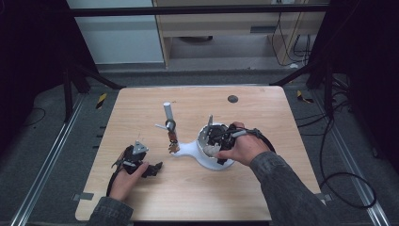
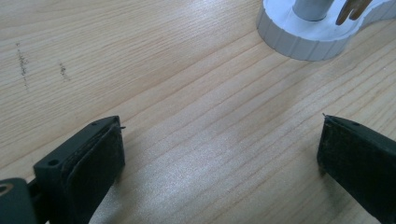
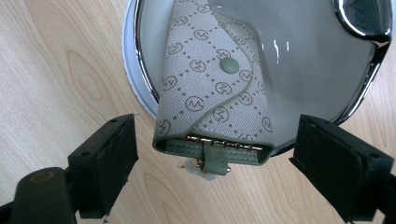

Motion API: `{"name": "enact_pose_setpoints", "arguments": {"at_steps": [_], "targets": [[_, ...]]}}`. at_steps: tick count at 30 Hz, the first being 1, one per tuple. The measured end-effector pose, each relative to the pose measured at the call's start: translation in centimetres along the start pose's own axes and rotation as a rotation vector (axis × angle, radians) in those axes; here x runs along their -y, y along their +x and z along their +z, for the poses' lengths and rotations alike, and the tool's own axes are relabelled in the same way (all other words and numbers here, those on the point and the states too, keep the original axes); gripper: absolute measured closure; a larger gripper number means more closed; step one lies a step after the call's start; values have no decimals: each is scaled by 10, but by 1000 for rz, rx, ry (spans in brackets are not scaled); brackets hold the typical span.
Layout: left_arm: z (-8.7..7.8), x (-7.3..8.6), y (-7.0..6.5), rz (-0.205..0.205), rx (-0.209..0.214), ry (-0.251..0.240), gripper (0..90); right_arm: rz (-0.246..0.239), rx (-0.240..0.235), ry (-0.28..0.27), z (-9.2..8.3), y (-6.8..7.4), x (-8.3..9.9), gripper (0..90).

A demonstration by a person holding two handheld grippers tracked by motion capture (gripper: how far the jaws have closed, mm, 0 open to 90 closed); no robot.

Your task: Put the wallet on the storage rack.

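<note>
Lying in the shallow white dish (image 3: 140, 84) of a stand on the counter (image 1: 263, 188), the monogrammed key pouch (image 3: 212, 88) looks light, soft and flexible, best pinched across its flat sides near the hook end. Its long axis runs toward the right tool (image 3: 215, 165), green strap and hooks overhanging the rim. Both tools stand wide and empty, the left tool (image 2: 219, 154) low over bare wood.

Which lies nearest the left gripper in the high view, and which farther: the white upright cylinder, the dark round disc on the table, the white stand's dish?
From the left gripper:
1. White stand's dish, to its right.
2. White upright cylinder, beyond, mid-table.
3. Dark round disc, near the far edge.
</note>
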State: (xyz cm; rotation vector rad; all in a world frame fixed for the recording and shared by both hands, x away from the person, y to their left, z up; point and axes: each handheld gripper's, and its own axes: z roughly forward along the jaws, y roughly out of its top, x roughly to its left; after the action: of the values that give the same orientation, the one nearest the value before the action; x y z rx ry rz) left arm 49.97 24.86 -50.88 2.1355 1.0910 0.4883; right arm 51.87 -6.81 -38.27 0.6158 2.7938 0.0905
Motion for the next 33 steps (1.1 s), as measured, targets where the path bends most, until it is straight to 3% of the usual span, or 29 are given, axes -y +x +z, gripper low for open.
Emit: {"name": "enact_pose_setpoints", "arguments": {"at_steps": [33], "targets": [[0,0,0,1,1,1,1,22,-5,-31,-8,0,7,77]]}}
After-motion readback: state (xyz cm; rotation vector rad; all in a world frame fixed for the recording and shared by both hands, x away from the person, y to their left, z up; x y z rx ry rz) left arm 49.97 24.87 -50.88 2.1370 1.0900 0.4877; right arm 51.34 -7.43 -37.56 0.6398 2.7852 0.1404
